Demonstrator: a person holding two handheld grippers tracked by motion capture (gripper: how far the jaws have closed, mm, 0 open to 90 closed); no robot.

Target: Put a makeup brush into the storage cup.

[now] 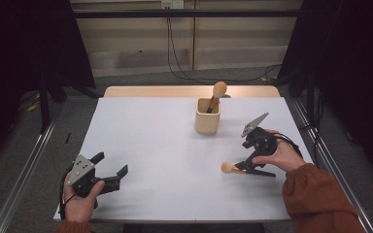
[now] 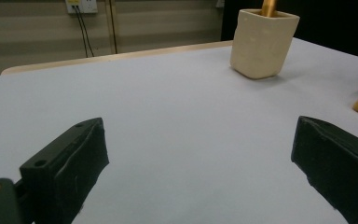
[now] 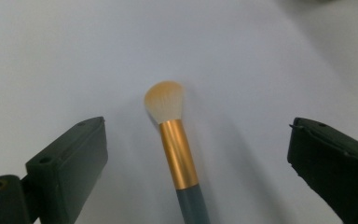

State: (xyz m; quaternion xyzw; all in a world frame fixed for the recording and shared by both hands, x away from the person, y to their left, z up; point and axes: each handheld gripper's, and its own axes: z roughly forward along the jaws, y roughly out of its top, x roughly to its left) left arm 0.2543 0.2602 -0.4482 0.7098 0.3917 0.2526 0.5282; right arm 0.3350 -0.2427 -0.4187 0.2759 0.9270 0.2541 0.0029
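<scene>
Our right claw (image 3: 193,163) hangs spread wide over the makeup brush (image 3: 177,154), lying low centre of frame on the worktop (image 1: 165,160). It's light, probably slick; we'd pinch the gold ferrule, sparing soft bristles. Left claw (image 1: 110,167) gapes idle.

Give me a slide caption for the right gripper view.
Open right gripper straddles a makeup brush lying on the white table, bristles pointing away.

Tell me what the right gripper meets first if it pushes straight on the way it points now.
The makeup brush lying on the table. It sits between the open right gripper fingers, bristles pointing away. Going on, they would likely straddle its handle, then meet the tabletop; depth is unclear.
</scene>
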